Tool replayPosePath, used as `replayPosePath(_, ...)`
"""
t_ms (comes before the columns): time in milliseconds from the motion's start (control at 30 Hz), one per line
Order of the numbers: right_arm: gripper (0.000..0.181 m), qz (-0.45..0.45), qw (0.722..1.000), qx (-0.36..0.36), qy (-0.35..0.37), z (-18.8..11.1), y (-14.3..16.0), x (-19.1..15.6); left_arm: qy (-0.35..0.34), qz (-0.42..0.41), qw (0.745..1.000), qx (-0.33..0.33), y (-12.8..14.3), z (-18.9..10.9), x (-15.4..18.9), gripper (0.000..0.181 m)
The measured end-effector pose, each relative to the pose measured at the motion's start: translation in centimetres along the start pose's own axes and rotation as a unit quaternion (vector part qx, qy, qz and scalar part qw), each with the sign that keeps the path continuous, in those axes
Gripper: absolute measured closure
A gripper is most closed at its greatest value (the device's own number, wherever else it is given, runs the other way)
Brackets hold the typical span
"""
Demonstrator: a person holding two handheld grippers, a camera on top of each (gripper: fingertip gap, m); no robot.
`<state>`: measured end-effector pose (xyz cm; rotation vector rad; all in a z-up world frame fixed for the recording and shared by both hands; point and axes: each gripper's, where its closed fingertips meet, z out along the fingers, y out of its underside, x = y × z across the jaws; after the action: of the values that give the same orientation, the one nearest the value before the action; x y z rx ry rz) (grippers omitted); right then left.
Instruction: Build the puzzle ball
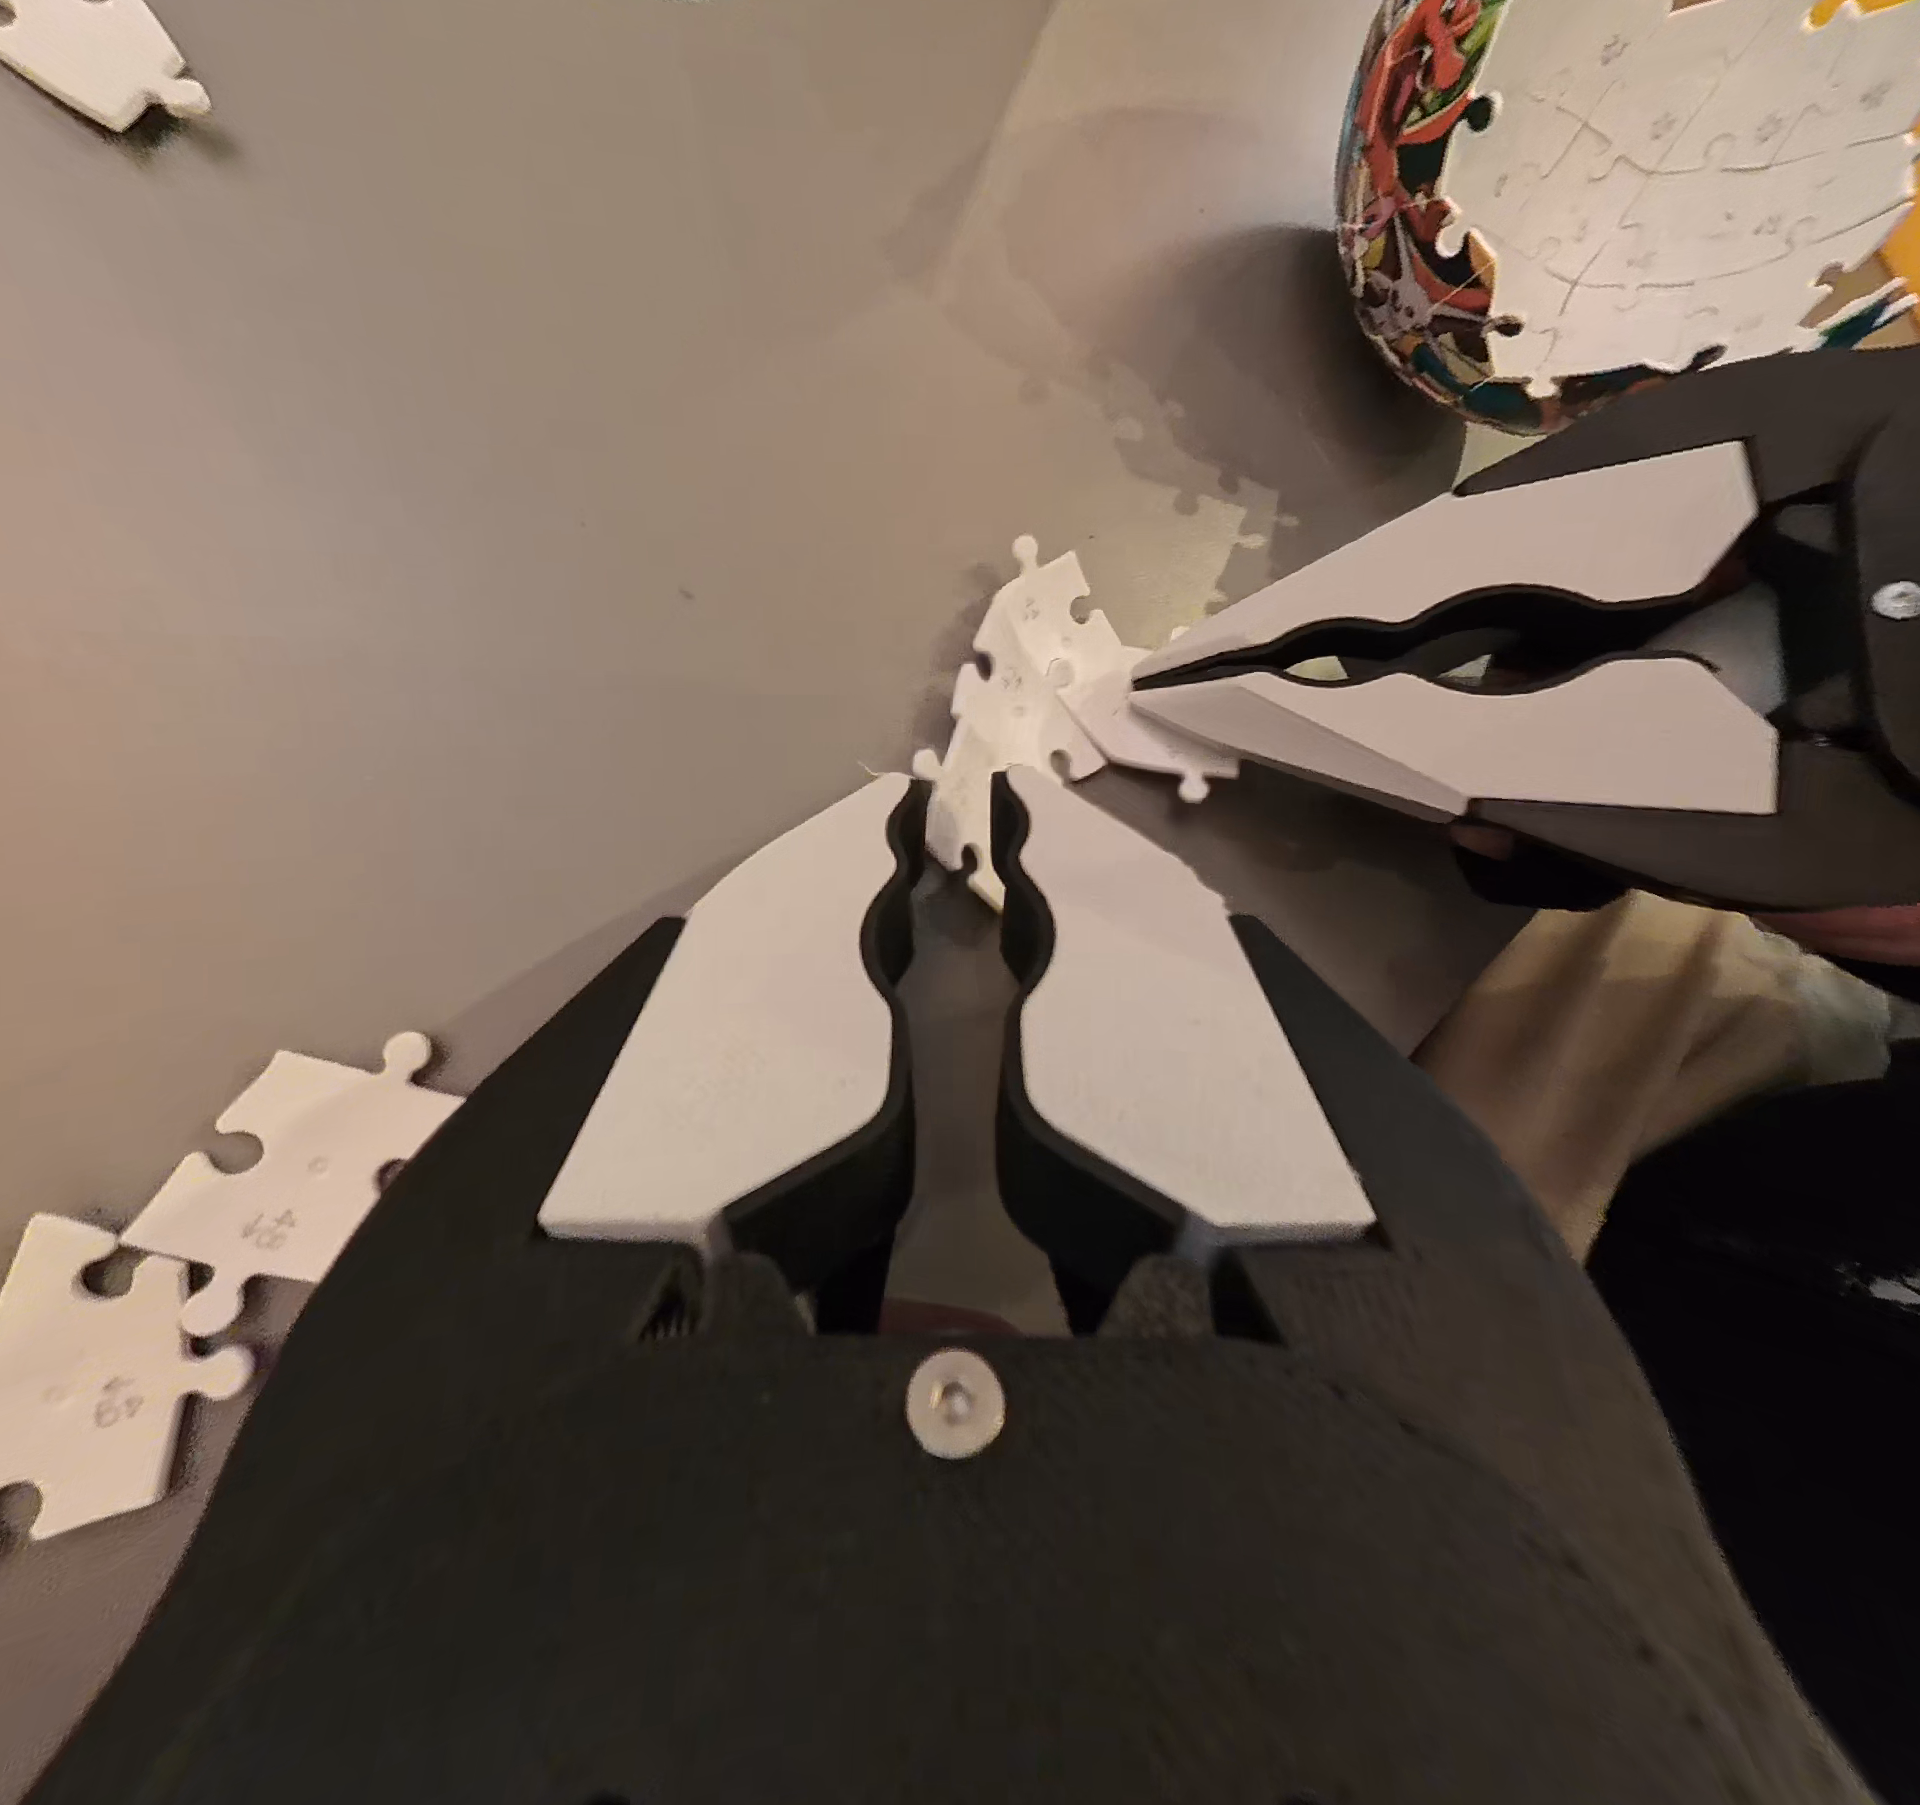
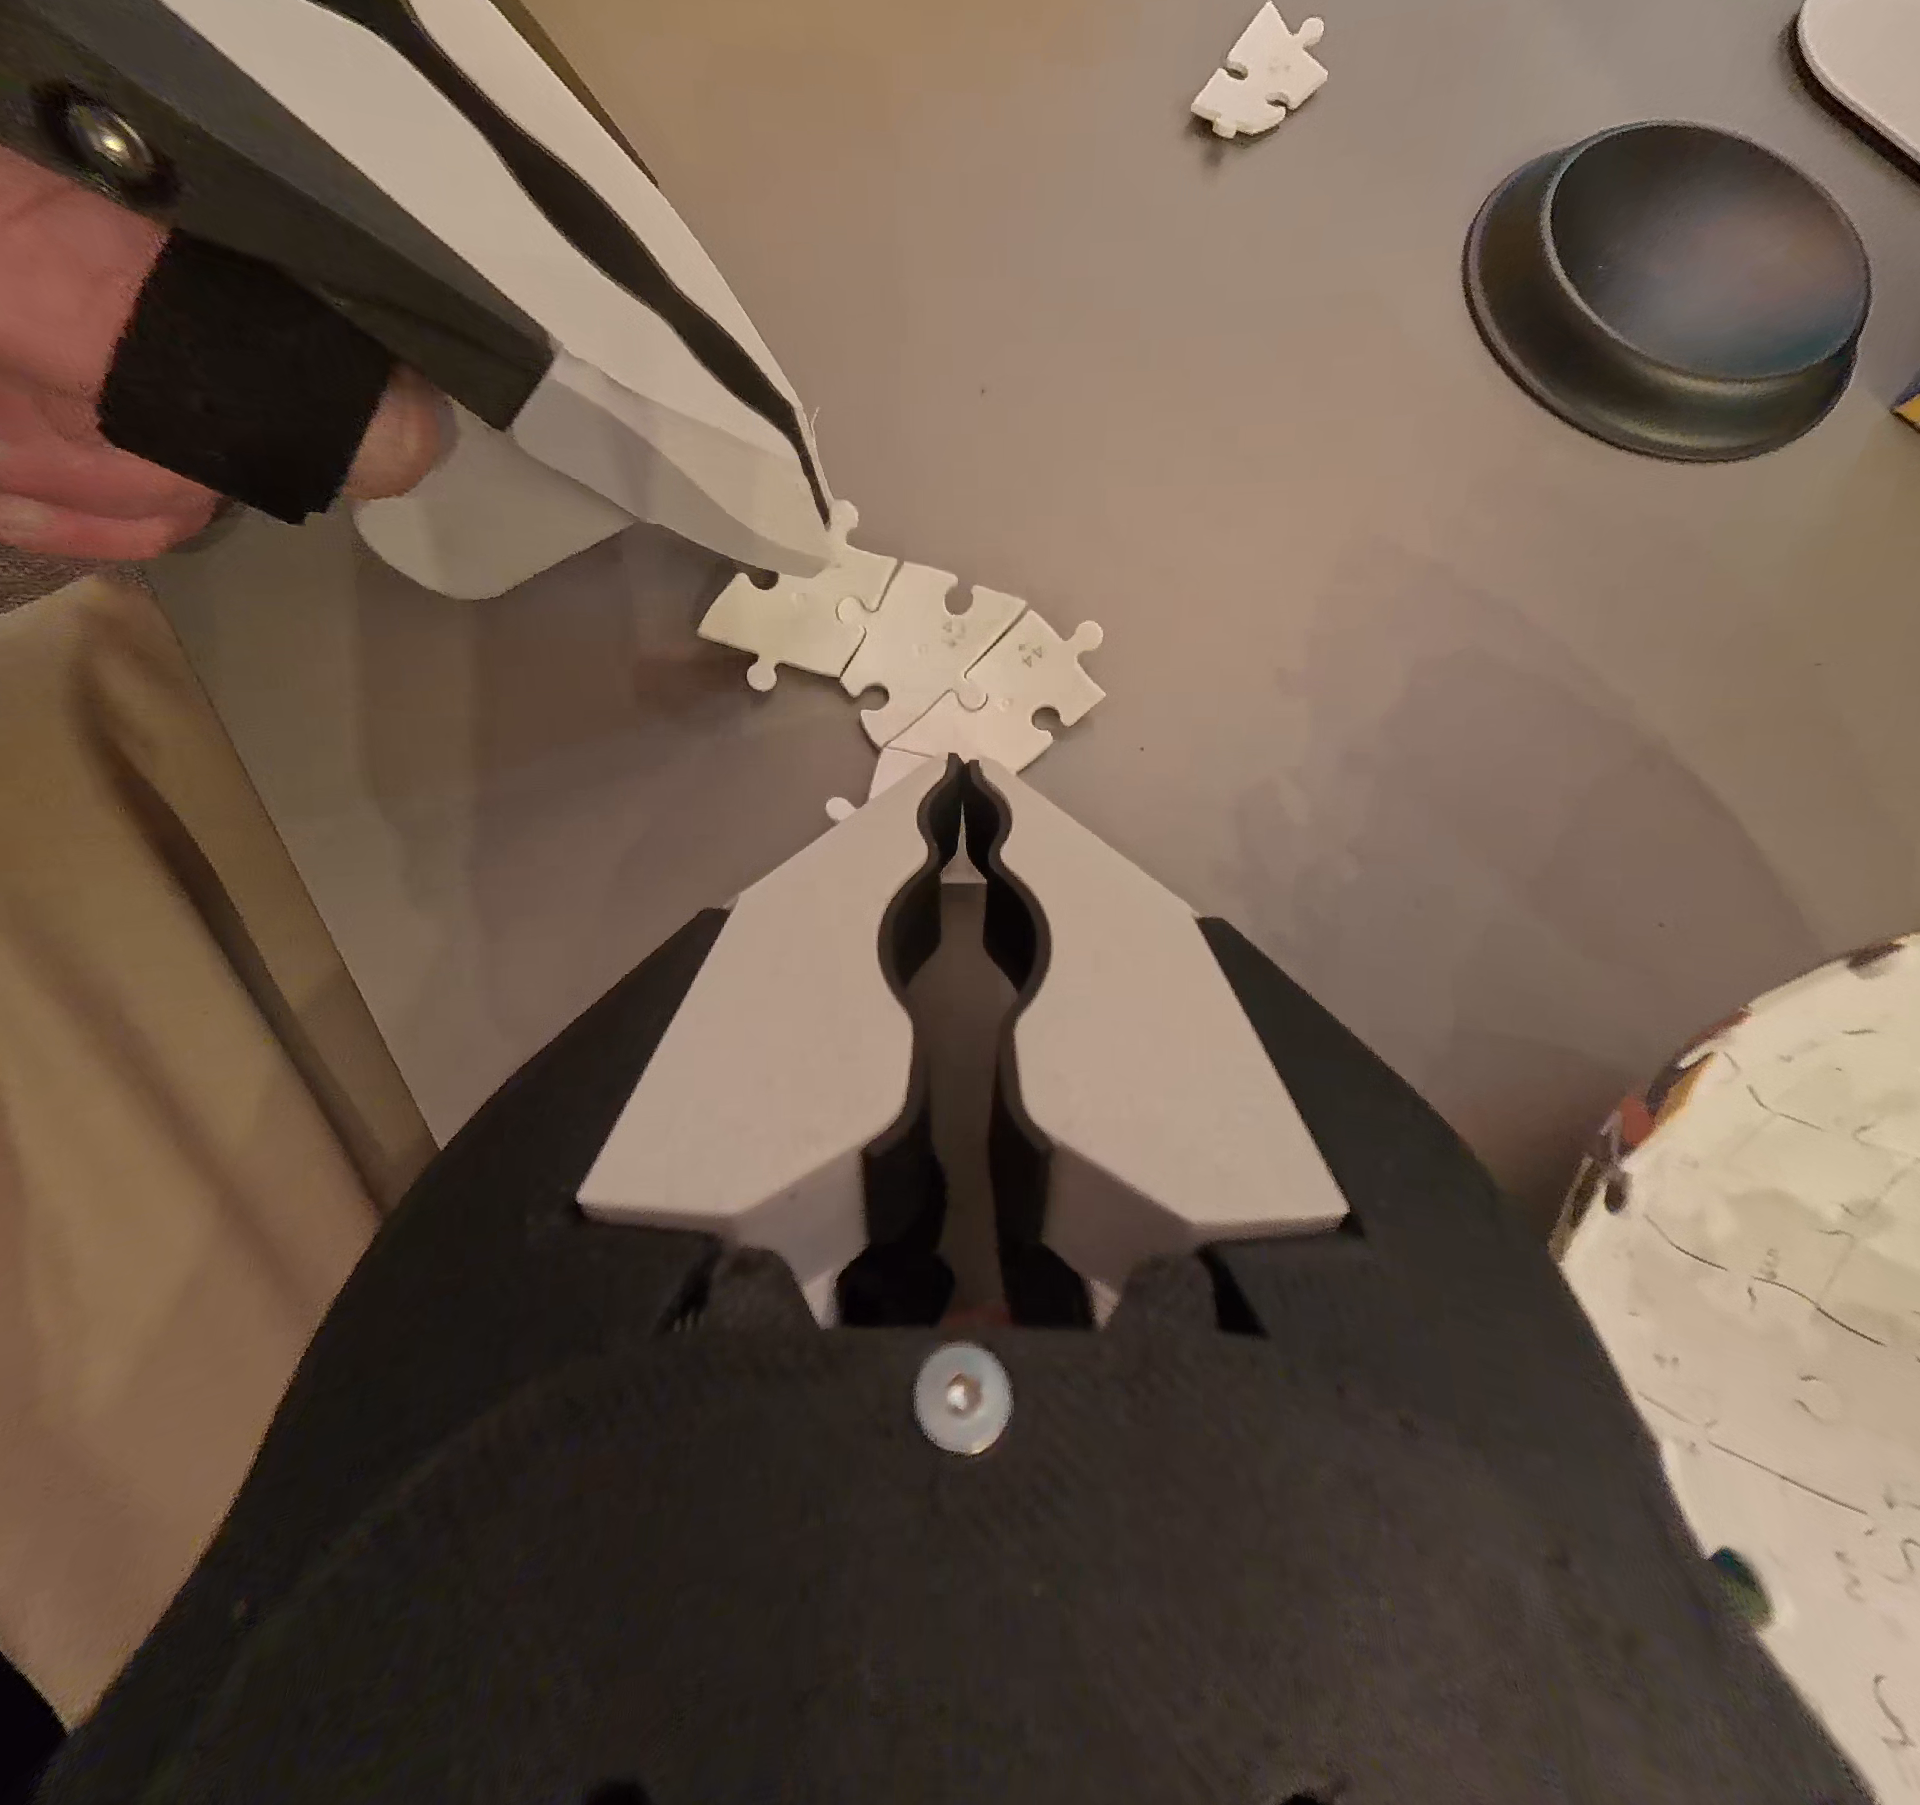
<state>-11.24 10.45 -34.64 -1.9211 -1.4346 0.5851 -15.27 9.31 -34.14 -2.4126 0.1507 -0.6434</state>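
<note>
A small curved strip of joined white puzzle pieces point(image 1: 1023, 675) hangs between both grippers just above the grey table; it also shows in the right wrist view point(image 2: 935, 654). My left gripper point(image 1: 956, 789) is shut on one end piece, and its tips reach in from the upper left in the right wrist view point(image 2: 831, 534). My right gripper point(image 2: 961, 773) is shut on the other end piece and enters from the right in the left wrist view point(image 1: 1132, 706). The partly built puzzle ball point(image 1: 1558, 145), colourful outside and white inside, lies open at the right point(image 2: 1766, 1340).
Loose white pieces lie on the table point(image 1: 94, 20) point(image 1: 291, 1184) point(image 1: 73, 1392) point(image 2: 1262, 77). A dark round dish point(image 2: 1673, 290) stands at the far right. A hand point(image 2: 62, 425) holds the left gripper. Beige cloth point(image 2: 156, 924) hangs past the table edge. The partly built puzzle ball point(image 1: 1558, 145) sits 20 cm or so from the ends of my right fingers.
</note>
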Motion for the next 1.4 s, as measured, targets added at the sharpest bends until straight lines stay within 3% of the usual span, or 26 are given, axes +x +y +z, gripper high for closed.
replayPosePath(267,0.181,-0.002,1.0,0.005,-0.002,0.1,-0.3,-0.1,-0.057,0.088,0.994,-0.005,-1.0,0.4,-0.5,0.169)
replayPosePath(633,0.181,0.004,1.0,0.018,-0.007,-0.7,-0.9,-0.1,-0.121,0.217,0.967,-0.048,-0.5,1.5,-0.6,0.181)
replayPosePath(933,0.181,-0.021,1.0,0.02,-0.005,0.0,-1.3,-0.2,-0.172,0.306,0.934,-0.067,-0.8,1.5,-0.5,0.175)
replayPosePath(1100,0.181,0.001,1.0,0.022,-0.002,-0.9,-1.1,0.0,-0.139,0.322,0.936,-0.032,-1.8,1.0,1.0,0.173)
replayPosePath(1400,0.181,0.006,1.0,0.014,0.006,-0.8,-0.5,0.4,-0.12,0.356,0.924,-0.066,-1.0,2.5,1.1,0.174)
